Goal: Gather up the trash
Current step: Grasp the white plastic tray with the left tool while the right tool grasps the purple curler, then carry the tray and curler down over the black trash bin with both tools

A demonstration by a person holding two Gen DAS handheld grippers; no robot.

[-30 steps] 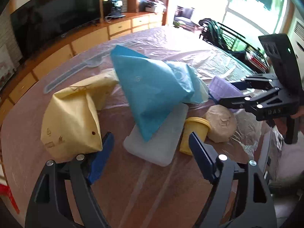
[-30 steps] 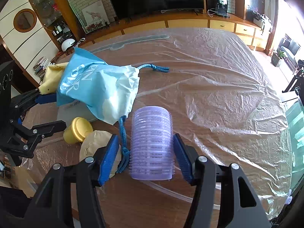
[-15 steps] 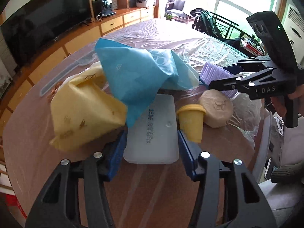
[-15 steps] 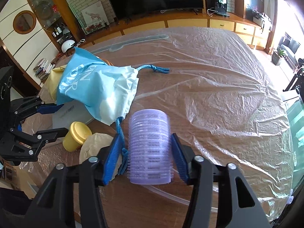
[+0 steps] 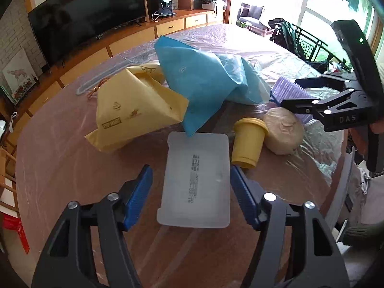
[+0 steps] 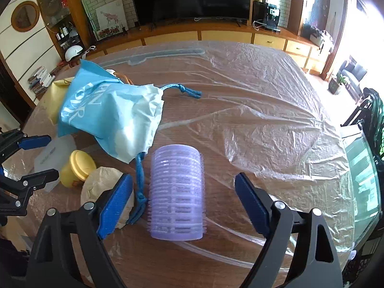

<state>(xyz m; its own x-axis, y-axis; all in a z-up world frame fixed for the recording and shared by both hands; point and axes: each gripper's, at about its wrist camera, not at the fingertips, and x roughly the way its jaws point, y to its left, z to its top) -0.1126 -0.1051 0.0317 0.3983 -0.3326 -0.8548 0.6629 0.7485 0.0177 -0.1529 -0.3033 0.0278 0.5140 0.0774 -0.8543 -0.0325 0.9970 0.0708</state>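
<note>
Closing your left gripper (image 5: 190, 193) now could skid the flat translucent white box (image 5: 195, 180) into the yellow cup (image 5: 248, 142) just right of it; its jaws, having just opened slightly, stand apart beside the box without pressing. Your right gripper (image 6: 183, 200) has just spread wide, clear of the purple ridged roller (image 6: 177, 193) lying between them, which may roll on the plastic sheet (image 6: 264, 110).

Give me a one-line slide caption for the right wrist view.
Right gripper open, fingers either side of a purple hair roller lying on the plastic-covered table, beside a blue drawstring bag.
</note>
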